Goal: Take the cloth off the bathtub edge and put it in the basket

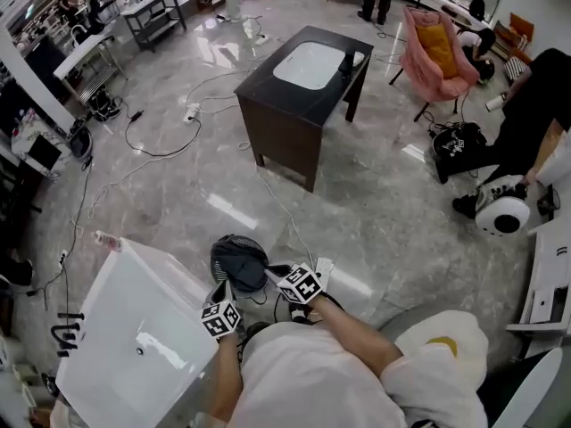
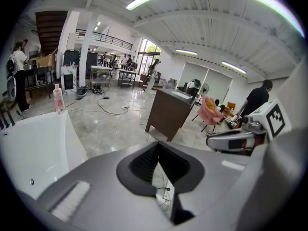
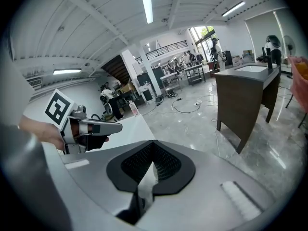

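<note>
Bathtub (image 1: 116, 328): white, at the lower left of the head view.
Left tongs (image 2: 158, 173): pressed together with nothing between them, held just beside the bathtub's right edge.
Basket (image 1: 234, 239): dark and round, on the floor just right of the bathtub.
Cloth (image 1: 243, 264): what looks like dark cloth lies inside the basket, off the bathtub.
Right tongs (image 3: 144, 179): pressed together and empty, right of the bathtub, near the basket.
Table (image 1: 294, 105): dark, well apart from the bathtub.
</note>
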Tool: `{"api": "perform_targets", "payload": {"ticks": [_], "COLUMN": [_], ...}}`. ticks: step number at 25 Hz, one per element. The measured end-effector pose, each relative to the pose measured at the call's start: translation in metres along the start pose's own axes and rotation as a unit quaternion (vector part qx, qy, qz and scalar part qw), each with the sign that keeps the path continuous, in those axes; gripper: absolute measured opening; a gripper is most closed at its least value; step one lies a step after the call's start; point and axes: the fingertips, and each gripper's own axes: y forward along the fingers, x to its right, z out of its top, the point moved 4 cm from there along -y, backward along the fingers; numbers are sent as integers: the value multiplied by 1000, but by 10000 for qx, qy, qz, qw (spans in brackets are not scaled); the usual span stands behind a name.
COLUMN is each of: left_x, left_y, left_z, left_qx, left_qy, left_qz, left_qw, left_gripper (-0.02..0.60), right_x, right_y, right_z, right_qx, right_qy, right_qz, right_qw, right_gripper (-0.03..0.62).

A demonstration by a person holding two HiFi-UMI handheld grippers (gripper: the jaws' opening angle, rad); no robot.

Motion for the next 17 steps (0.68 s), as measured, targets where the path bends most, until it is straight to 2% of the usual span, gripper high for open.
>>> {"api": "perform_targets", "payload": {"ticks": [9, 17], "left_x": [-3, -8], "left_y": [1, -9], "left_z": [-2, -2], "left_qx": [-40, 18], "left_qy": [-86, -149], "left_qz": [178, 327], "left_qw": [9998, 9994], "left_gripper": [58, 58], "right_x": [1, 0], "right_y": [10, 15], "right_z": [4, 10], "right_qx": [-68, -63], "right_qy": [-133, -136], "right_qz": [217, 247], "right_qw": [9997, 9996], "right_gripper": [0, 0]}}
